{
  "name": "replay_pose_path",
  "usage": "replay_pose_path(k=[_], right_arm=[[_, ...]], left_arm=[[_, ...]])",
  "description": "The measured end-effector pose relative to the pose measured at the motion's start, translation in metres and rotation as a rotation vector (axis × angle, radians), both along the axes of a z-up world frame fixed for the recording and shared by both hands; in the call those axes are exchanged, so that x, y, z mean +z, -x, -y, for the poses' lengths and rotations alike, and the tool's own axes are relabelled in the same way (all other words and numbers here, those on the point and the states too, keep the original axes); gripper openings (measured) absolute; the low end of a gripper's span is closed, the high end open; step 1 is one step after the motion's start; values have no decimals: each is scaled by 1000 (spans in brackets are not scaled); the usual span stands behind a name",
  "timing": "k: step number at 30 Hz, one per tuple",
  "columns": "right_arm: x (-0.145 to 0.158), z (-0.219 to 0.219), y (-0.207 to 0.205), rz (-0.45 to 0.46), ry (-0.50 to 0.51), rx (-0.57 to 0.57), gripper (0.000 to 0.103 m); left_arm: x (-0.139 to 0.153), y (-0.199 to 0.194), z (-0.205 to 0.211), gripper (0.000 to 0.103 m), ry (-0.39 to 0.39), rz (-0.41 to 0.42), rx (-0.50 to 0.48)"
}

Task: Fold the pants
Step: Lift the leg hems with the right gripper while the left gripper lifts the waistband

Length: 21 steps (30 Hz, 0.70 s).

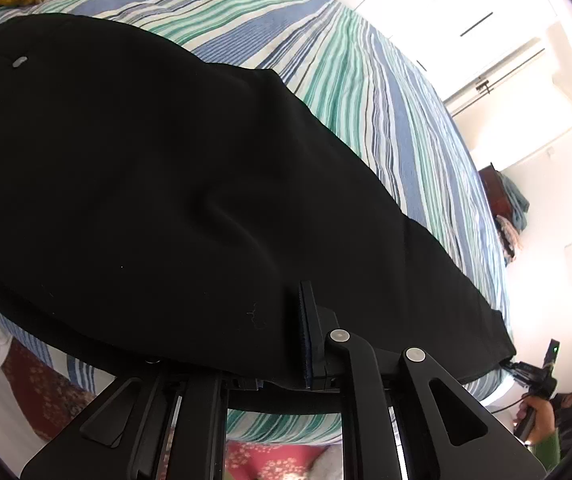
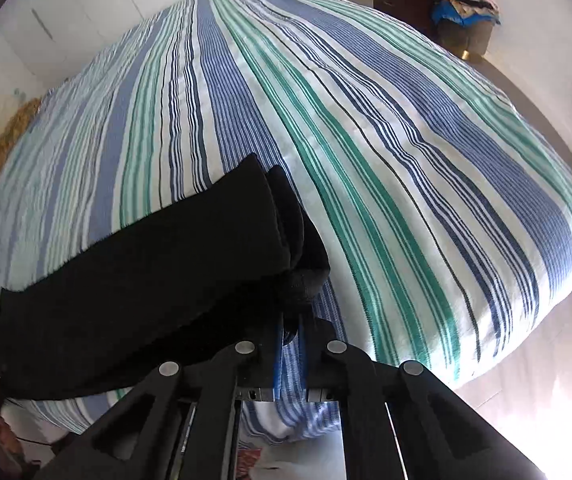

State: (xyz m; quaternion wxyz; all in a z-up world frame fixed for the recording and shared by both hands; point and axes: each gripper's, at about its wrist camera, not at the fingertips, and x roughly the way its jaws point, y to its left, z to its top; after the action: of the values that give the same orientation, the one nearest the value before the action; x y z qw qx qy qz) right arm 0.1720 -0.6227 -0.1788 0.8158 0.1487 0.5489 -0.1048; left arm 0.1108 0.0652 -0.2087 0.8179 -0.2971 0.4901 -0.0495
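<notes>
I have both grippers clamped on the black pants (image 1: 158,184), which lie along the near edge of the striped bedspread (image 1: 366,92), stretching ahead of the left gripper (image 1: 286,360) and away to its right. The left jaws are nearly together, pinching the near edge of the fabric, though the cloth drapes over one finger and hides it, so I judge that grip partly by feel. The right gripper (image 2: 291,332) is squeezed shut just below the bunched cuff ends ahead of it; from this angle it seems to bite only a thin fold, and I cannot be sure both leg layers are caught. That is my main worry: if I lift now, one leg may slip free and the fold come out crooked. The soft wrinkle ahead of the left gripper could also get pressed into the fold. The pants overhang the bed edge, so a loose grip may let them slide toward the floor. I can read no brand, label or writing anywhere.
</notes>
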Motion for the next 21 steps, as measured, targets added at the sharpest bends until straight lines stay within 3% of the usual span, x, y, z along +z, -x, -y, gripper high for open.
replay_pose_path(k=[2,5,7,9,12,19,20,21], right_arm=[[-21,9,-2,-75,-63,-37,9],[-11,22,11,-7,-101,-129,35],[8,26,23,55,-111,-175,36],[23,28,33,143,-253,-196,36],[19,25,34,165,-479,-233,36],[-22,30,20,124,-550,-356,36],[-27,32,17,117,-551,-363,26],[-28,32,17,127,-539,-369,5]], left_arm=[[-1,0,0,11,3,0,1],[0,2,-2,11,6,7,-3],[-2,1,-2,11,7,5,-2],[-4,0,-1,11,8,4,0],[-4,1,-3,11,9,6,-2],[-5,4,-12,11,41,14,1],[-5,4,-12,11,47,16,3],[-5,5,-13,11,52,16,2]])
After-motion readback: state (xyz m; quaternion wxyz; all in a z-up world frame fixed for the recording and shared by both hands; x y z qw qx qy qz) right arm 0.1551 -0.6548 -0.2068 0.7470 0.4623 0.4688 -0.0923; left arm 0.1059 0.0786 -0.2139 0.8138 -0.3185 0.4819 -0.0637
